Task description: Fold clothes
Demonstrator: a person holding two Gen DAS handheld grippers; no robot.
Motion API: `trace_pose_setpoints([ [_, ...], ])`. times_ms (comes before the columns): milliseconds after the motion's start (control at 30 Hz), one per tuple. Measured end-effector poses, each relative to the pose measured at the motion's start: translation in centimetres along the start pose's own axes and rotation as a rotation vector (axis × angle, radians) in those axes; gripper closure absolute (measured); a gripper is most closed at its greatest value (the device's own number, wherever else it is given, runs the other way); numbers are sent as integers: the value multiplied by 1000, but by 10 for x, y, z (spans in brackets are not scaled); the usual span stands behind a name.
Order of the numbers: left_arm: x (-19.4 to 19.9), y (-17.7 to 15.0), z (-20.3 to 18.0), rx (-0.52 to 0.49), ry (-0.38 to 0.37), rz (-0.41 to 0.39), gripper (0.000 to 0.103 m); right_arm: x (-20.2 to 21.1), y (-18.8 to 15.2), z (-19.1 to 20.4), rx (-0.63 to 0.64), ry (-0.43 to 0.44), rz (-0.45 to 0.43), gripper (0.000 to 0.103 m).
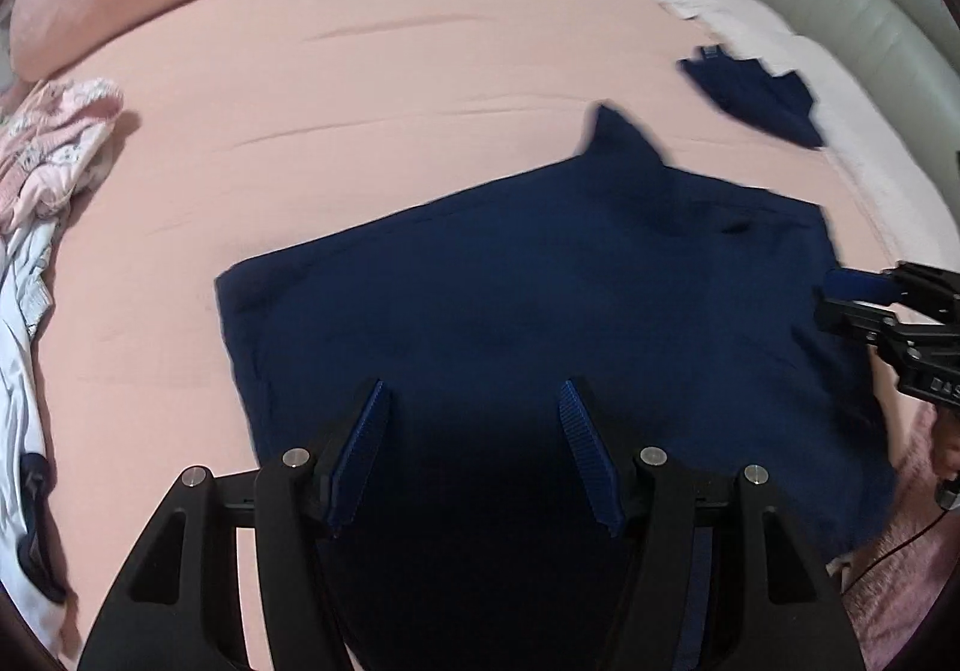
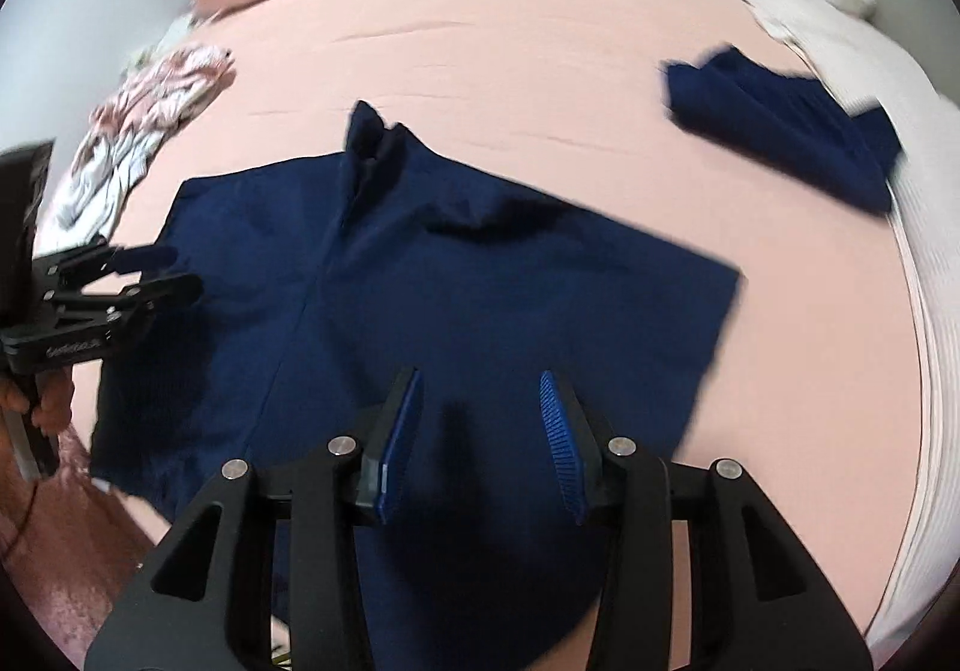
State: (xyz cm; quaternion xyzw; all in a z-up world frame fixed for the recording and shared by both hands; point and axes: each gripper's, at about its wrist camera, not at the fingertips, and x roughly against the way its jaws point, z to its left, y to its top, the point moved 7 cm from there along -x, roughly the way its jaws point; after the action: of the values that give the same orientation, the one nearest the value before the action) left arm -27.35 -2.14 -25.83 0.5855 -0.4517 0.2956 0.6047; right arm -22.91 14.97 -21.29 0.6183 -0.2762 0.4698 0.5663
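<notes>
One navy garment (image 1: 540, 299) spread flat.

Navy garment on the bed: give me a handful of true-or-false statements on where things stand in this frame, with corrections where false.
1. The large navy garment lies spread on the pink bed sheet. True.
2. The left gripper is clamped on the fabric. False: its jaws stand apart above the cloth with nothing pinched.
3. A smaller navy piece lies apart from the large one, near the bed's far right side. True.
4. The right gripper holds a white sock. False: its jaws are open and empty over the navy garment.
5. A patterned pink and white pile of clothes sits at the left of the bed. True.
</notes>
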Motion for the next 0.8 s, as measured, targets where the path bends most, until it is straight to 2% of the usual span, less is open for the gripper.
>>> trace_pose_setpoints([
  [33, -3, 0, 4, 1, 14, -1, 41, -8, 5, 1, 14, -11, 10, 61],
  [100, -6, 8, 16, 2, 43, -31, 41, -31, 13, -8, 20, -94, 34, 61],
  [200, -8, 21, 38, 32, 98, -79, 41, -39, 26, -30, -40, -105, 2, 61],
  [333, 8, 24, 53, 127, 27, -126, 41, -29, 43, -41, -94, -79, -47, 61],
  [400, 14, 24, 40, 83, 2, -131, 41, -20, 47, -29, -80, -24, -55, 60],
  [467, 20, 15, 28, 28, 2, -113, 41, -13, 38, -19, -69, -14, -48, 60],
  [533, 21, 6, 20, 17, 4, -82, 41, -6, 28, -9, -60, -9, -39, 60],
  [600, 27, -6, -2, 4, -98, -42, 41, -2, 17, 0, -77, 13, -24, 60],
  [667, 28, -17, -28, -55, -191, 1, 41, 2, -2, 7, -111, 61, 0, 60],
  [733, 19, -17, -45, -117, -188, 20, 41, 6, -20, 16, -84, 68, 24, 60],
  [800, 5, -11, -60, -175, -170, 45, 41, -2, -32, 19, -52, 29, 53, 60],
])
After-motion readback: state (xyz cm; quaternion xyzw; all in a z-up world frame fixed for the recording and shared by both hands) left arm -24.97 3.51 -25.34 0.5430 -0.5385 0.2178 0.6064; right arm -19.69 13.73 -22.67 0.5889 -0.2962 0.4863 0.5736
